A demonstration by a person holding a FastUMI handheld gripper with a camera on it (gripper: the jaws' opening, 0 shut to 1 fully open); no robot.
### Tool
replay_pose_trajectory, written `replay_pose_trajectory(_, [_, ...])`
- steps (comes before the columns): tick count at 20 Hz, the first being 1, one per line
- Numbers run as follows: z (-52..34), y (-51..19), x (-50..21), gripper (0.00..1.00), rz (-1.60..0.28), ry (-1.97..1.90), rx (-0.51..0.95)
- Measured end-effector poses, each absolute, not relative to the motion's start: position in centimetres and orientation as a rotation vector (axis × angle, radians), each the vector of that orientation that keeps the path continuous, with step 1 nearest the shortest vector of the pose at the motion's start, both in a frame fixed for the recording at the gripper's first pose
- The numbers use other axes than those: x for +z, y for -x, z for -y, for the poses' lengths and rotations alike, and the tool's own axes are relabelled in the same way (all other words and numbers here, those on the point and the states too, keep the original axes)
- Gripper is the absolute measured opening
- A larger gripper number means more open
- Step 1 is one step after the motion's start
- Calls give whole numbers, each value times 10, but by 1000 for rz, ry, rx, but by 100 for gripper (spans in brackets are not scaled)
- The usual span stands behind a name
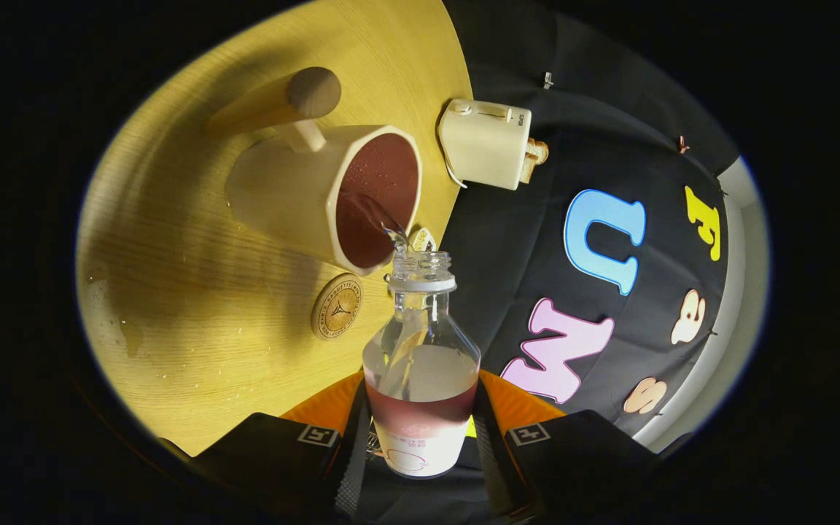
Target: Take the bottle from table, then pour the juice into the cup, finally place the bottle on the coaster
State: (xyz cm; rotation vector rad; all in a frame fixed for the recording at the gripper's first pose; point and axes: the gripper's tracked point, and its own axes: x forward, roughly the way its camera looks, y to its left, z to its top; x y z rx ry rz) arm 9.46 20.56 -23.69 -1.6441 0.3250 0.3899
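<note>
- Gripper [420, 445]: both fingers [351, 452] closed against the lower sides of the bottle [420, 364]; gap is only bottle-wide, and the base sits down between them.
- Bottle: clear plastic, cap off, white neck ring. White label band at the base, dark red juice [420, 412] pooled above it at the base end. Upper body looks clear, with a thin run of liquid along it toward the neck.
- Long axis runs straight out ahead from the fingers. Open mouth points away from the gripper, toward the cup [332, 193].
- A thin stream leaves the mouth and falls across the near rim of the cup.
- Coaster [336, 306]: round, wooden-looking, printed mark on top. Lies flat on the table [194, 313], just beside the bottle's neck and touching or just short of the cup's base; nothing on it.
- Cup: cream, faceted rim, round wooden knob handle on its far side. Dark red juice inside, droplets on the inner wall.
- Beyond the cup, at the table's far edge: a small cream toaster [484, 143] with toast [535, 157] showing in its slot.
</note>
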Motion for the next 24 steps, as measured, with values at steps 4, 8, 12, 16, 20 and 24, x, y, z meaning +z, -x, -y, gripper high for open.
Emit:
replay_pose_trajectory(4, [-206, -96, -236, 69, -313, 1671, 389])
replay_pose_trajectory(8, [-206, -96, -232, 69, -290, 1710, 384])
replay_pose_trajectory(12, [-209, -98, -229, 69, -265, 1738, 385])
replay_pose_trajectory(16, [-210, -99, -229, 69, -243, 1761, 383])
replay_pose_trajectory(20, [-213, -101, -229, 69, -219, 1783, 387])
replay_pose_trajectory(24, [-215, -99, -228, 69, -198, 1808, 388])
